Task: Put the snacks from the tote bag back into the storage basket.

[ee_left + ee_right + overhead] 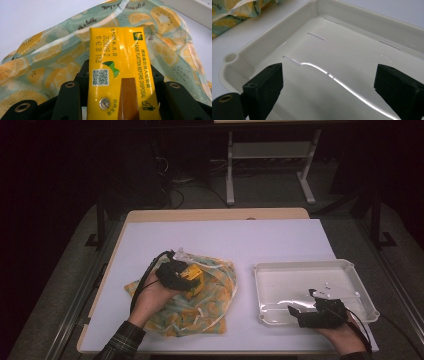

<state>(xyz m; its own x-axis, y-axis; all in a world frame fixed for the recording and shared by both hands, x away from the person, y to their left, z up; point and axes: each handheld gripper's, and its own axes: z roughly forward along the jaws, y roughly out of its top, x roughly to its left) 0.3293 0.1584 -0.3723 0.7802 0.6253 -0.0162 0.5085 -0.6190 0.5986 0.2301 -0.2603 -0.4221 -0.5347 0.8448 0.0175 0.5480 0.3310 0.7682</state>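
Note:
A yellow drink carton (193, 275) (117, 50) with printed text and a QR code sits between the two black jaws of my left gripper (186, 279) (119, 73), which is shut on its sides. The carton is held just above a pale green cloth bag (215, 305) (45, 60) printed with orange slices, which lies crumpled on the table's left half. My right gripper (302, 301) (329, 75) stands open over the near part of a white plastic tray (300, 266) (352, 15), with nothing between its jaws.
A white mat (225, 240) covers the table top. The tray lies at the right, near the front edge, and a corner of the bag (234, 10) lies beyond its left rim. A metal desk frame (230, 170) stands on the floor behind the table.

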